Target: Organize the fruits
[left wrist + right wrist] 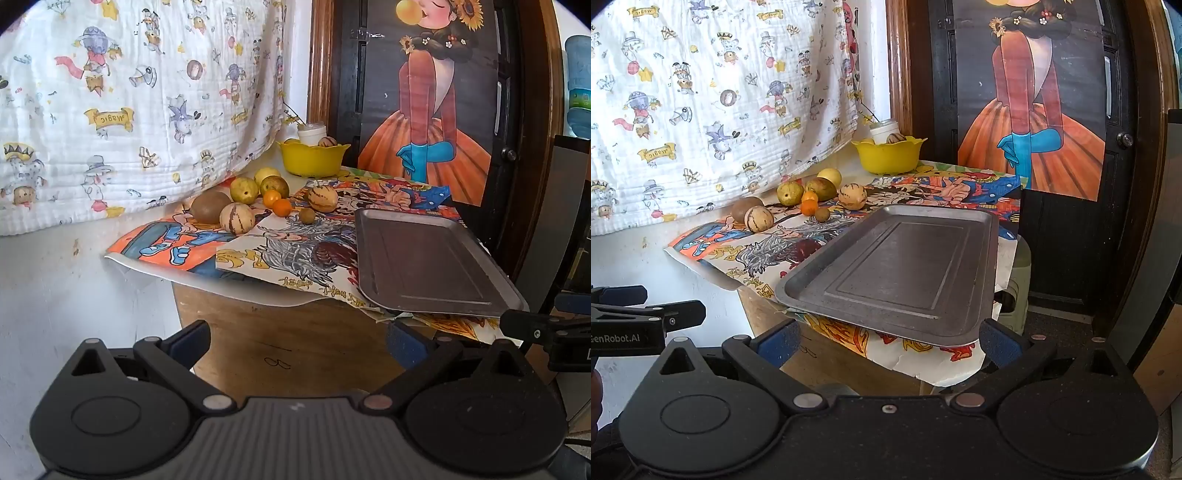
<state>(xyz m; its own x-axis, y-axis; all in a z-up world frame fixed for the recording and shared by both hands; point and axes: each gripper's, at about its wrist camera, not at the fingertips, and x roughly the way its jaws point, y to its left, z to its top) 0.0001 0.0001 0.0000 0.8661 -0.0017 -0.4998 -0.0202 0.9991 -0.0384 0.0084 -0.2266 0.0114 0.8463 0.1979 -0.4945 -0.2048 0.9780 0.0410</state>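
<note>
Several fruits lie on the table's far left: a brown one [209, 206], two striped pale ones [236, 218] [323, 198], yellow-green ones [244, 190], two small oranges [282, 207] and a small brown one [306, 215]. They also show in the right wrist view [758, 218]. An empty grey metal tray [432, 262] [901, 269] lies at the table's near right. A yellow bowl [312, 158] [888, 157] holds a striped fruit and a white jar. My left gripper [299, 343] and right gripper [888, 341] are open and empty, short of the table's front edge.
Colourful cartoon posters [280, 251] cover the wooden table. A printed cloth [129, 110] hangs at the back left. A dark door with a girl poster [428, 92] stands behind. The other gripper shows at the right edge [546, 332] and at the left edge [639, 317].
</note>
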